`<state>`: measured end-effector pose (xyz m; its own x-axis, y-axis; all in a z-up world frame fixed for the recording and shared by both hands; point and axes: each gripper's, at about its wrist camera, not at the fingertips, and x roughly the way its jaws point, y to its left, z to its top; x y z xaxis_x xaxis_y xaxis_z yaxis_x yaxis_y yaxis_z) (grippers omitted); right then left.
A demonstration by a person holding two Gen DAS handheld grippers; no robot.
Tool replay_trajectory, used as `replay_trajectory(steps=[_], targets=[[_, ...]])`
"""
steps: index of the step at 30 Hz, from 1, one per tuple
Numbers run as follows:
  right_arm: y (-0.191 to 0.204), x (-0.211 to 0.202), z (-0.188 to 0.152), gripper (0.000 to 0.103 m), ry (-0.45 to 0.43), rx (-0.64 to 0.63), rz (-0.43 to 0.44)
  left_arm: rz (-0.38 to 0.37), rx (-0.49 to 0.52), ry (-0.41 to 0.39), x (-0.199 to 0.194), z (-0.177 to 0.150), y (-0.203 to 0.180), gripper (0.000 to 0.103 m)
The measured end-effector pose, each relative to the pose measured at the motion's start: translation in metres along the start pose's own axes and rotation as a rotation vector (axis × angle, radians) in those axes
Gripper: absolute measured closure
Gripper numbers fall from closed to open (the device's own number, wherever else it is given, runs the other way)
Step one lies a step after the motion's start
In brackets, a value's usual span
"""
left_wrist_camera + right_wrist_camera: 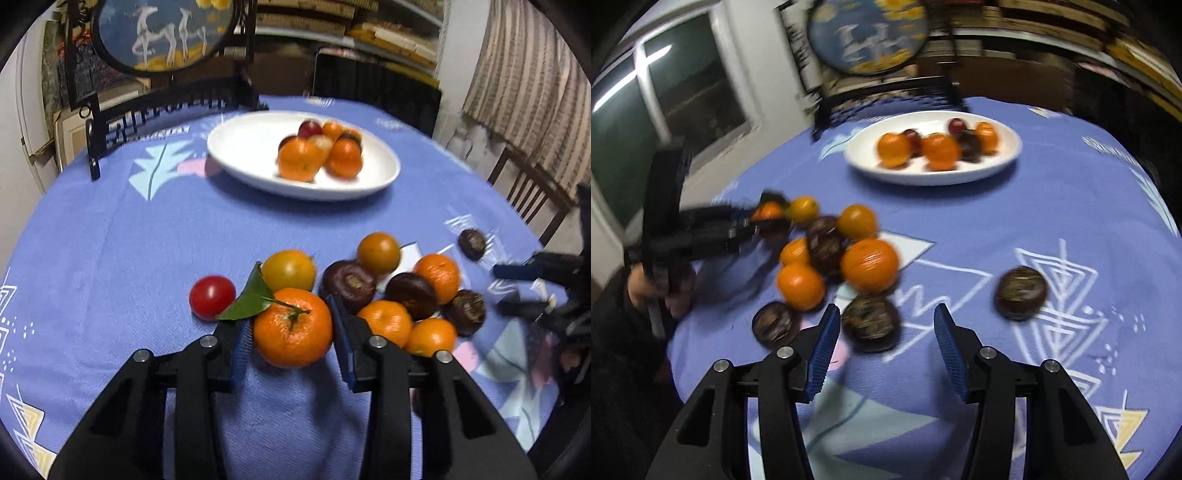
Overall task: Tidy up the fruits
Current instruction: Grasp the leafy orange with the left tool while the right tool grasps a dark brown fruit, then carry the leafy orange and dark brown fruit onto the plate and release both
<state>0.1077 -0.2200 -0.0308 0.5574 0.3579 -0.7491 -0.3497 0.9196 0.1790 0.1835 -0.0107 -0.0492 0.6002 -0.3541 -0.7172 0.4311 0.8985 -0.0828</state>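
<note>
A white oval plate [255, 166] at the far middle of the blue tablecloth holds several oranges and dark fruits; it also shows in the right wrist view [1004, 155]. My left gripper [291, 325] is open, its jaws on either side of a leafy orange [291, 326] that rests on the cloth. A red tomato [211, 296], yellow-orange fruits and dark round fruits lie around it. My right gripper [884, 328] is open, with a dark round fruit [870, 322] between its fingertips, nearer the left pad. Another dark fruit [1020, 292] lies alone to the right.
A black carved stand with a round painted screen [162, 33] stands at the table's far edge. A wooden chair [528, 192] is at the right. The right gripper [535, 288] shows at the right edge of the left wrist view; the left gripper [701, 232] shows in the right wrist view.
</note>
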Motion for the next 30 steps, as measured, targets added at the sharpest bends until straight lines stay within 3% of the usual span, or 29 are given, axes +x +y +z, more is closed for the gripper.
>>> replay_trajectory(steps=[6, 7, 8, 11, 21, 25, 30], targets=[[0.02, 0.03, 0.001, 0.05, 0.078, -0.06, -0.064, -0.012, -0.017, -0.025, -0.005, 0.0, 0.002, 0.065], [0.021, 0.036, 0.0, 0.054, 0.099, -0.062, -0.07, -0.014, -0.021, -0.028, -0.006, 0.0, 0.003, 0.065], [0.024, 0.037, -0.001, 0.059, 0.093, -0.071, -0.082, -0.015, -0.022, -0.031, -0.007, -0.001, 0.003, 0.065], [0.02, 0.031, -0.001, 0.059, 0.085, -0.047, -0.06, -0.016, -0.026, -0.041, -0.01, -0.002, 0.004, 0.065], [-0.014, -0.02, 0.009, 0.059, -0.055, 0.084, -0.012, -0.042, -0.01, -0.079, -0.038, -0.01, -0.007, 0.065], [-0.028, -0.029, 0.032, 0.059, -0.1, 0.125, -0.014, -0.034, 0.022, -0.094, -0.045, 0.009, -0.012, 0.065], [-0.041, -0.019, 0.084, 0.059, -0.129, 0.135, -0.006, -0.016, 0.042, -0.093, -0.028, 0.064, -0.006, 0.065]])
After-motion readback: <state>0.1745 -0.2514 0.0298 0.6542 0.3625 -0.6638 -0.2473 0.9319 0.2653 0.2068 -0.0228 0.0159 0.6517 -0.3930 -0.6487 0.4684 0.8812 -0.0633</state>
